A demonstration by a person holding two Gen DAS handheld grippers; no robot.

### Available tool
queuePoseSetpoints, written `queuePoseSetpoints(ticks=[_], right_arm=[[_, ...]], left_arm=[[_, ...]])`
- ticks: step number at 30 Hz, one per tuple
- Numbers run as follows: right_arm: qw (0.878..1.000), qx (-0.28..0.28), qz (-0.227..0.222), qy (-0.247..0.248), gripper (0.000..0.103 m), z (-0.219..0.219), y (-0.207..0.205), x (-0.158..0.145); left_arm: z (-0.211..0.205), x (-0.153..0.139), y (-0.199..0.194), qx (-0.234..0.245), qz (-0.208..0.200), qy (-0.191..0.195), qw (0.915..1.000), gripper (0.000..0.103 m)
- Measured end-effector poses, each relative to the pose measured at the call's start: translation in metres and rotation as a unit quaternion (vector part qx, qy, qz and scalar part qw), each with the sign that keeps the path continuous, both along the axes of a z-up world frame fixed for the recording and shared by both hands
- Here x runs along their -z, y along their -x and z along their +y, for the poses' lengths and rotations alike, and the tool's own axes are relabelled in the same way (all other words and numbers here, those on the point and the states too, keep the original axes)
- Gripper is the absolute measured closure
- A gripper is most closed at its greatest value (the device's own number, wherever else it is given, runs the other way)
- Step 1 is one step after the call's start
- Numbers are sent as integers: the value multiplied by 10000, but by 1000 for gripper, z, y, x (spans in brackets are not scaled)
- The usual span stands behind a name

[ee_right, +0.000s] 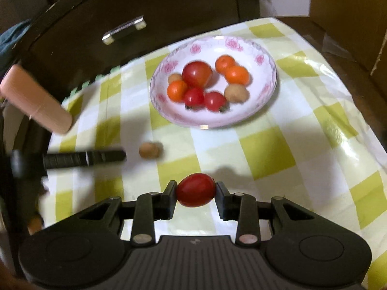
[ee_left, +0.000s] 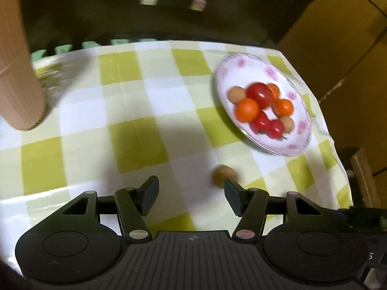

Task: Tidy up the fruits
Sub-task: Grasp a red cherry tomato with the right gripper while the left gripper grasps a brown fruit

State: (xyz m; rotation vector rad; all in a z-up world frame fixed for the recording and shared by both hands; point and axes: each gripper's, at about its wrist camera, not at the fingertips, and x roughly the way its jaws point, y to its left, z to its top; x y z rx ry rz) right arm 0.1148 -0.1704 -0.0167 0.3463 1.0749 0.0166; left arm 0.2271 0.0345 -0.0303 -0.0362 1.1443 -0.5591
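Observation:
A white plate with pink flowers [ee_left: 293,145] [ee_right: 241,46] holds several red tomatoes, orange fruits and small tan fruits. A loose tan fruit [ee_left: 223,176] [ee_right: 150,149] lies on the checked cloth, just past my left gripper's right fingertip. My left gripper [ee_left: 191,193] is open and empty; its finger also shows at the left of the right wrist view [ee_right: 84,158], pointing at the tan fruit. My right gripper [ee_right: 195,192] is shut on a red tomato [ee_right: 195,189], held above the cloth in front of the plate.
A green and white checked cloth [ee_left: 135,111] [ee_right: 278,149] covers the table. A tan cylinder [ee_left: 17,84] [ee_right: 36,99] stands at the left. A dark cabinet with a metal handle [ee_right: 124,30] is behind. Cardboard [ee_left: 338,36] stands to the right.

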Motion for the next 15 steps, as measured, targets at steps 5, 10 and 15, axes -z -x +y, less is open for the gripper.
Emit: queuePoseSetpoints(ticks=[5, 10, 15], right_arm=[[9996, -267, -41, 42, 71, -12, -2, 6], [9981, -528, -35, 323, 71, -27, -6, 11], [9966, -724, 127, 375, 71, -35, -10, 20]], left_arm=[[-31, 5, 11, -63, -78, -351, 9993, 35], [-48, 7, 9, -357, -251, -698, 9966, 42], [-69, 4, 10, -286, -349, -1039, 9936, 45]])
